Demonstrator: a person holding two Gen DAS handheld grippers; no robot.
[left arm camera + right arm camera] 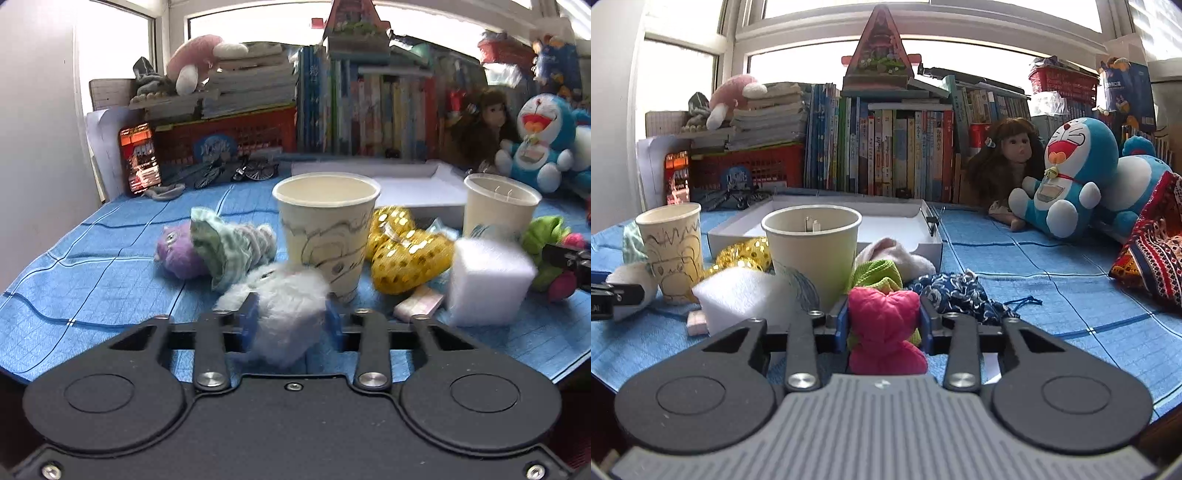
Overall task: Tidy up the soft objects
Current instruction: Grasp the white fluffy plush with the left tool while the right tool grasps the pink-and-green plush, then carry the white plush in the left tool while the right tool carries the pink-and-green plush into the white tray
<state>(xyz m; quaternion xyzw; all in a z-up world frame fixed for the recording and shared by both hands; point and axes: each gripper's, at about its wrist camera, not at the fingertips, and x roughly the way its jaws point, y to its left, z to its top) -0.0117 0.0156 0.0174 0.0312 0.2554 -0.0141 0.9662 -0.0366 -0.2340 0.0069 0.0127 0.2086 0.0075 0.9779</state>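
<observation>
My left gripper (291, 321) is shut on a fluffy pale-blue plush (284, 302), held just in front of a scribbled paper cup (327, 229). My right gripper (883, 321) is shut on a pink and green soft toy (884, 328), in front of a second paper cup (812, 251). On the blue cloth lie a purple plush (177, 254), a green striped soft piece (225, 247), a gold sequin toy (402, 251), a white sponge block (487, 280) and a dark blue patterned pouch (960, 295). The white sponge block (746, 295) also shows in the right wrist view.
A white shallow box (905, 218) stands behind the cups. Books (886, 155), a red crate (750, 166), a doll (1008, 158) and a Doraemon plush (1067, 177) line the back. A red patterned cloth (1152, 240) lies at the right. A small pink eraser (417, 302) lies beside the sponge.
</observation>
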